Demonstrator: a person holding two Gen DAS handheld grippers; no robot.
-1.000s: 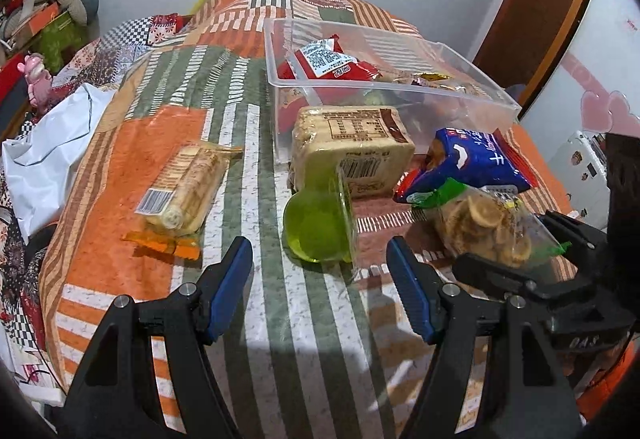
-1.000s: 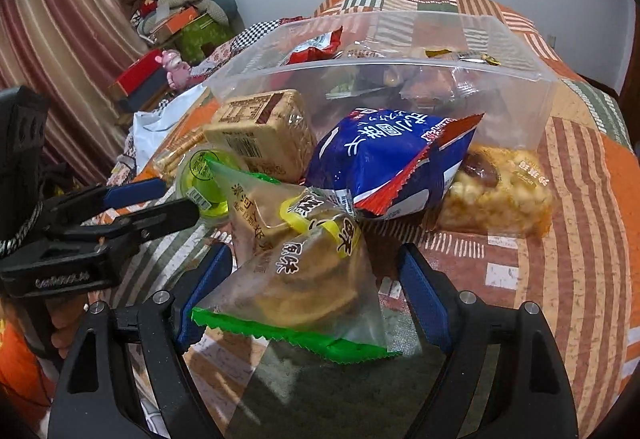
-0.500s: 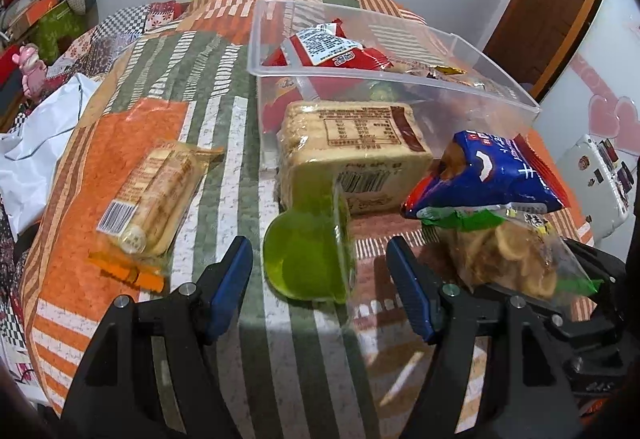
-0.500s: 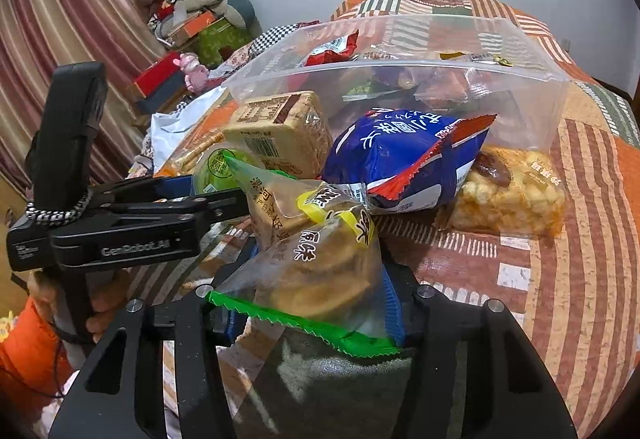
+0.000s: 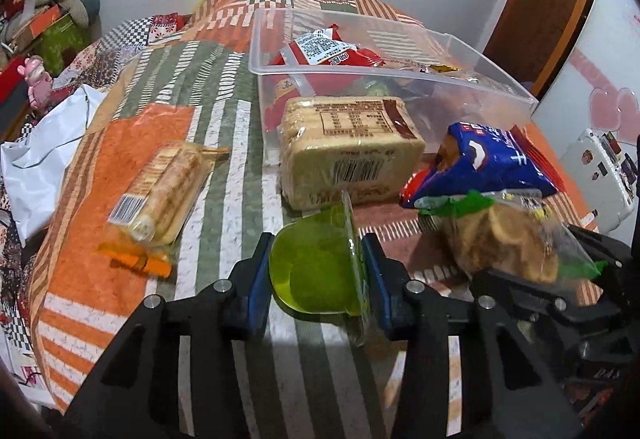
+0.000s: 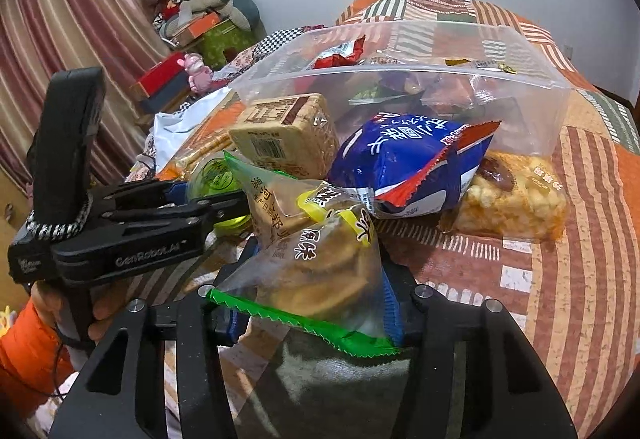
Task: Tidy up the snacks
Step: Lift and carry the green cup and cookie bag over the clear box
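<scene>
The left hand-held gripper [image 6: 224,199] carries the white lettering "GenRobot.AI" on its black side. The blue snack bag [image 6: 404,163] bears large white Chinese characters, not clearly legible. The clear biscuit bag with green edge [image 6: 316,259] shows black Chinese characters on yellow and clear film. The tan cracker pack [image 5: 348,147] has a printed table and a barcode, too small to read.

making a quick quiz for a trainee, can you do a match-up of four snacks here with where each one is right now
Things:
1. green jelly cup
2. bag of round biscuits
3. red packet
4. blue bag

Places:
A. inside the clear bin
B. lying on the bedspread in front of the bin
C. in the right gripper
D. in the left gripper

Pairs: 1-D, 2-C, 3-A, 4-B
</scene>
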